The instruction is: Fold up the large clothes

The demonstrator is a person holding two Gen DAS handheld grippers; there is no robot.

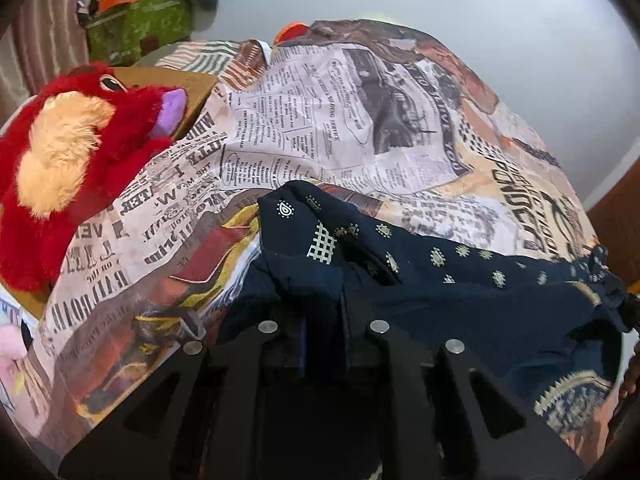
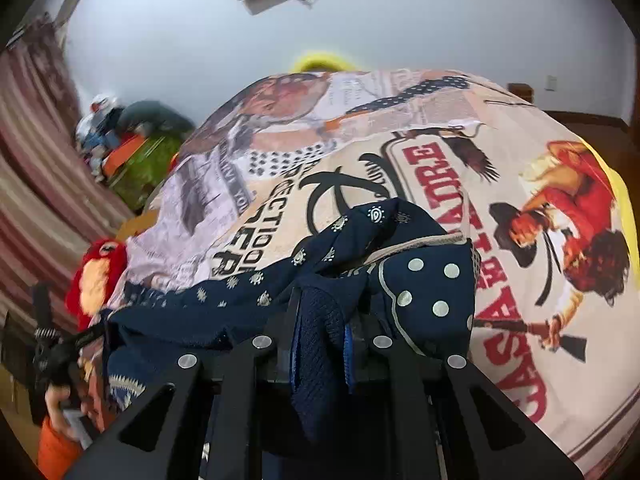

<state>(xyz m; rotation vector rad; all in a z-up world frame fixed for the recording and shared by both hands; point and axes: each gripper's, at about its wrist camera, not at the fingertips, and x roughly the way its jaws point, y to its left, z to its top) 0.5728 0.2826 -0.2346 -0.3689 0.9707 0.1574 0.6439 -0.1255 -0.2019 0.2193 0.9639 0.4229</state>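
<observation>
A dark navy garment [image 1: 440, 300] with small silver and gold motifs lies stretched across the printed bedsheet [image 1: 320, 120] and hangs between my two grippers. My left gripper [image 1: 324, 316] is shut on a bunched fold at one end, and the cloth drapes over its fingertips. In the right wrist view the same garment [image 2: 240, 312] runs left to the left gripper [image 2: 52, 344], held by a hand. My right gripper [image 2: 324, 320] is shut on the other end, where a polka-dot panel and a blue mesh lining show. The fingertips of both grippers are hidden by fabric.
A red plush toy [image 1: 68, 168] sits at the bed's left side on a brown cardboard piece [image 1: 192, 84]. A green box [image 1: 140, 28] piled with things stands by the striped curtain [image 2: 32, 160]. The sheet [image 2: 440, 160] spreads beyond the garment toward a pale wall.
</observation>
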